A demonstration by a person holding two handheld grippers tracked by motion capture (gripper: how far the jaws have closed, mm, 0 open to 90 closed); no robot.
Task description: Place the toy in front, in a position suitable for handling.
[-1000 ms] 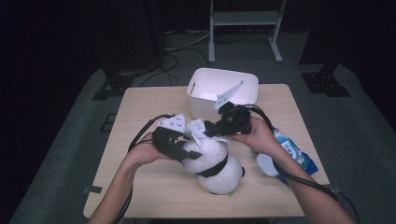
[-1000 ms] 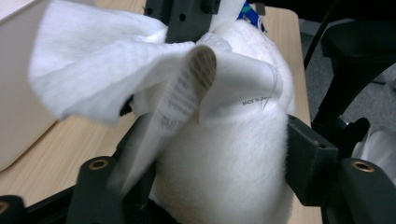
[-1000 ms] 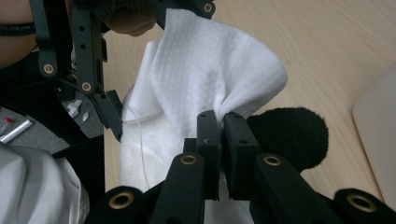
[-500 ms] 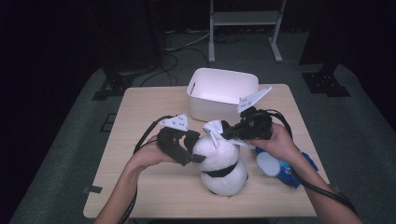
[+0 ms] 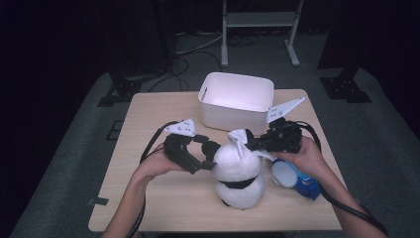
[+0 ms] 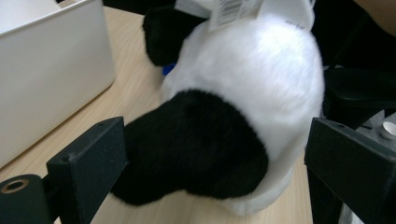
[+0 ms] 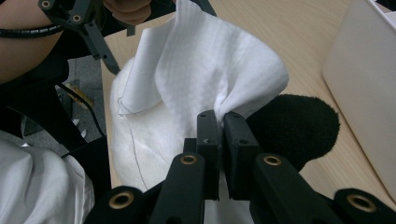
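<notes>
- Right gripper is closed on the white cloth; I pinch one fold so the cloth lifts off the panda plush just under and ahead of the jaws.
- Left gripper stands with its jaws wide apart; they have just been opening. The plush sits between them, but the pads do not press it.
- White bin waits beyond both grippers; I judge the cloth goes there.
- Blue object lies under my right hand.
</notes>
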